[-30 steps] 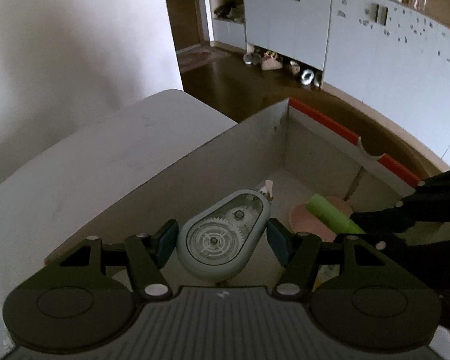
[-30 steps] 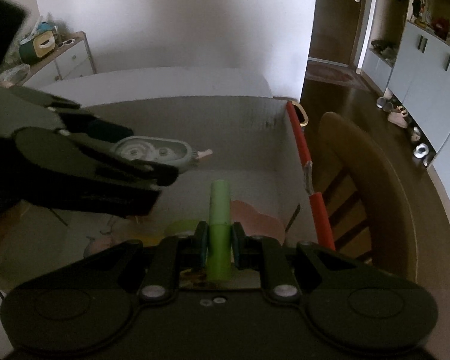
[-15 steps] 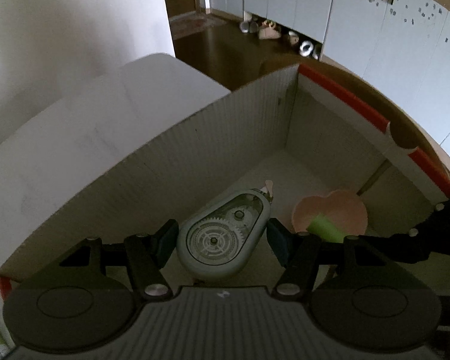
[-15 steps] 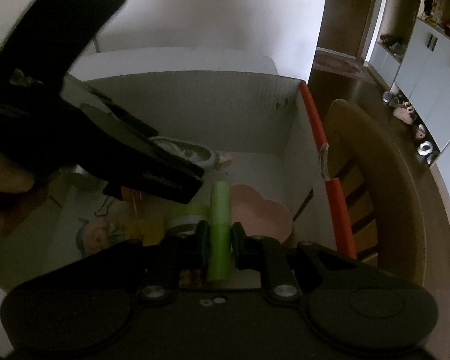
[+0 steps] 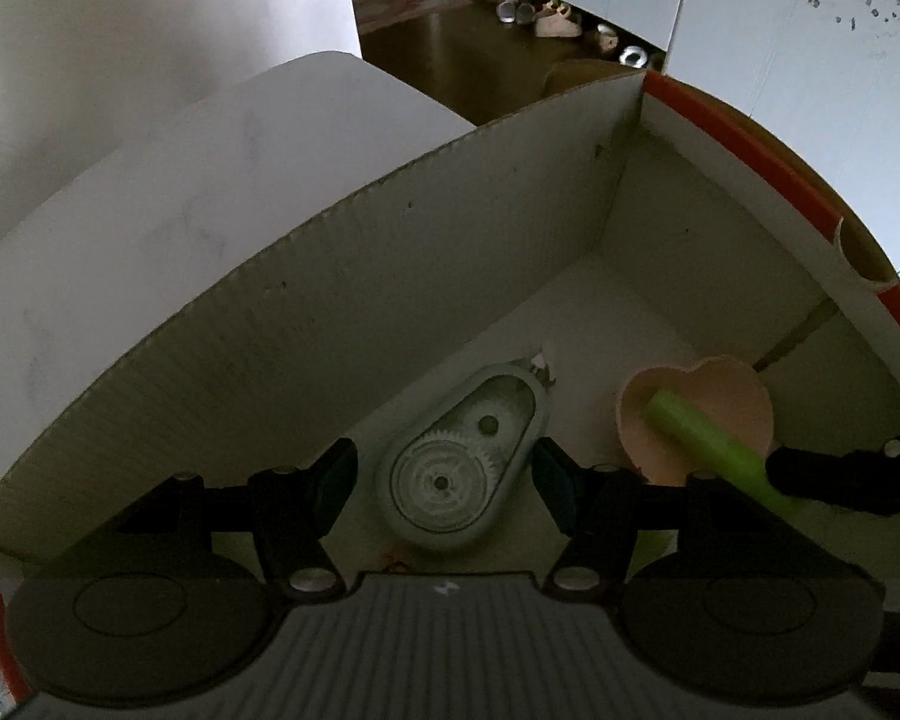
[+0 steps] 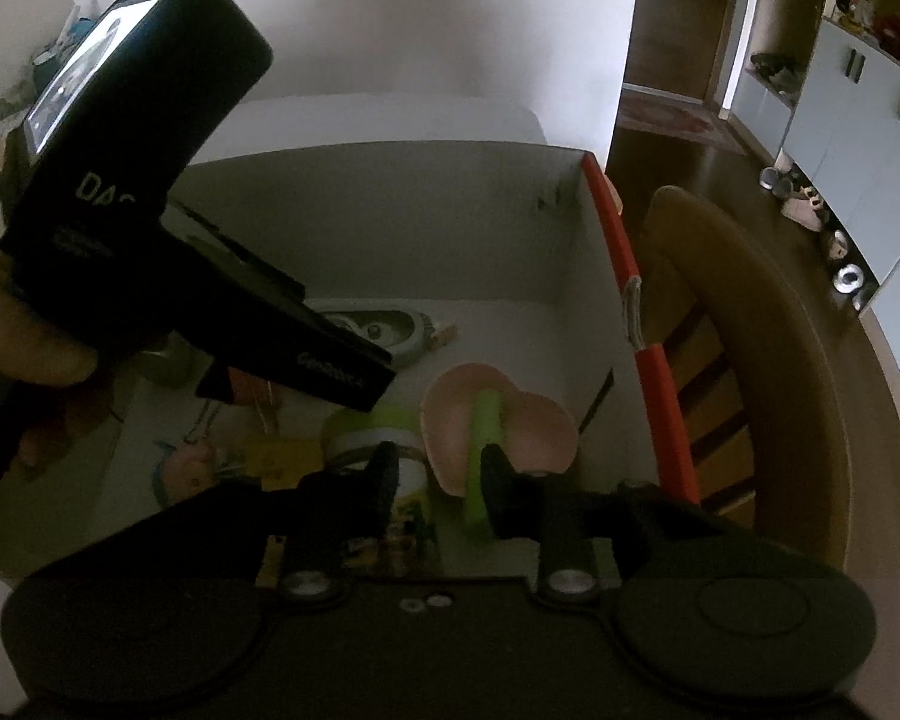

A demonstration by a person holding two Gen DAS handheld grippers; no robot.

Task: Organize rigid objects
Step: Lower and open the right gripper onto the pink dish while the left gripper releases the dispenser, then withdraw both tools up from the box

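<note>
In the left wrist view, your left gripper (image 5: 444,462) had its fingers clenched across the broad end of the correction tape dispenser (image 5: 444,480), holding it low inside the cardboard box (image 5: 390,276), near the long wall. It looked to be a light, hard plastic shell with smooth sides, so the wide body was the right place to hold it, well away from the thin tip. No writing on it could be read.

In the right wrist view, the fingers of your right gripper (image 6: 438,468) had just been opening. The green tube (image 6: 483,438) lay between them, released, against the right-hand finger, its far end on the pink heart dish (image 6: 522,426). It seemed stiff, light and likely to roll, so mid-length suited it best. White letters starting "DA" showed on your left gripper's body. The smaller print and the jar (image 6: 366,432) label were too blurred to read.
</note>
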